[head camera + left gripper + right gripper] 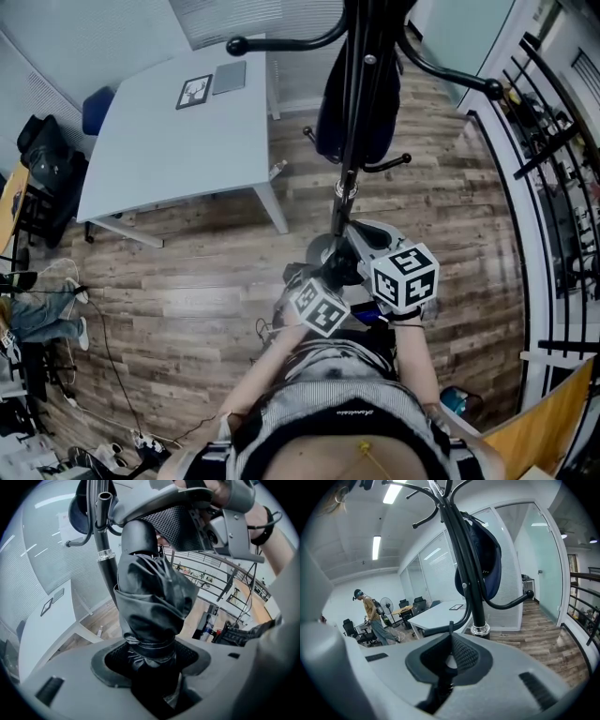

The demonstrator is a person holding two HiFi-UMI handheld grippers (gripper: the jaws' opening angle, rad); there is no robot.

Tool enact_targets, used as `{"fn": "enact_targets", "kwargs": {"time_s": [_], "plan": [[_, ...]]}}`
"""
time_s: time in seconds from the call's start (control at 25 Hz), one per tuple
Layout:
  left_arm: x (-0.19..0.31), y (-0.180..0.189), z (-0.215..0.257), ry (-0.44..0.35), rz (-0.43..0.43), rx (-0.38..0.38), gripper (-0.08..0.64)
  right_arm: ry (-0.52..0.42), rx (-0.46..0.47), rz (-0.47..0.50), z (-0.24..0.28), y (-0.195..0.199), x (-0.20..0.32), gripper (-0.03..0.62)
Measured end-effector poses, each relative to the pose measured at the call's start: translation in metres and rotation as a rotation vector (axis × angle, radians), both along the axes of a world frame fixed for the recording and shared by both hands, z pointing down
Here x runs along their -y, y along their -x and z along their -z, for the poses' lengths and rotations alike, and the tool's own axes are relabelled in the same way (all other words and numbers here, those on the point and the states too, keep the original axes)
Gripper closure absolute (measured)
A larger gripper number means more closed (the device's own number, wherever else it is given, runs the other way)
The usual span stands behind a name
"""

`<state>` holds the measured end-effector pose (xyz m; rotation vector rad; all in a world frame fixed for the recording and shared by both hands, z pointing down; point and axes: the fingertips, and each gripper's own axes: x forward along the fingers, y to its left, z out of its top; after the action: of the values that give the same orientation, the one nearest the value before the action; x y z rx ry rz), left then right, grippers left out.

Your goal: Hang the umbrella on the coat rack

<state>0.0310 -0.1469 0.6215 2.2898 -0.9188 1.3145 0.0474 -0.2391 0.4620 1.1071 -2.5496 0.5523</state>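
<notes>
A folded black umbrella [150,602] stands upright in my left gripper [152,660], whose jaws are shut round its lower wrapped part. Its rounded handle end [137,536] sits right under my right gripper [187,508]. In the right gripper view, my right gripper [450,648] is shut, with a thin black strap tab [450,626] poking up between its pads. The black coat rack pole [464,559] with a silver ring [480,630] rises just beyond the jaws. In the head view both grippers [339,274] [370,246] are held close together at the coat rack [354,112].
A dark navy bag [328,122] hangs on the rack, and curved hooks [511,603] stick out lower down. A white table [178,141] stands to the left, a black railing [553,187] to the right. A person [372,616] walks far off. Cables [112,375] trail on the wooden floor.
</notes>
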Motion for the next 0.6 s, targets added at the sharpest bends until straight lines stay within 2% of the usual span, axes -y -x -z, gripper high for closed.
{"fn": "enact_targets", "kwargs": {"time_s": [0.6], "plan": [[0.023, -0.004, -0.004, -0.019, -0.02, -0.015, 0.311, 0.015, 0.025, -0.023, -0.005, -0.003, 0.02, 0.578]]}}
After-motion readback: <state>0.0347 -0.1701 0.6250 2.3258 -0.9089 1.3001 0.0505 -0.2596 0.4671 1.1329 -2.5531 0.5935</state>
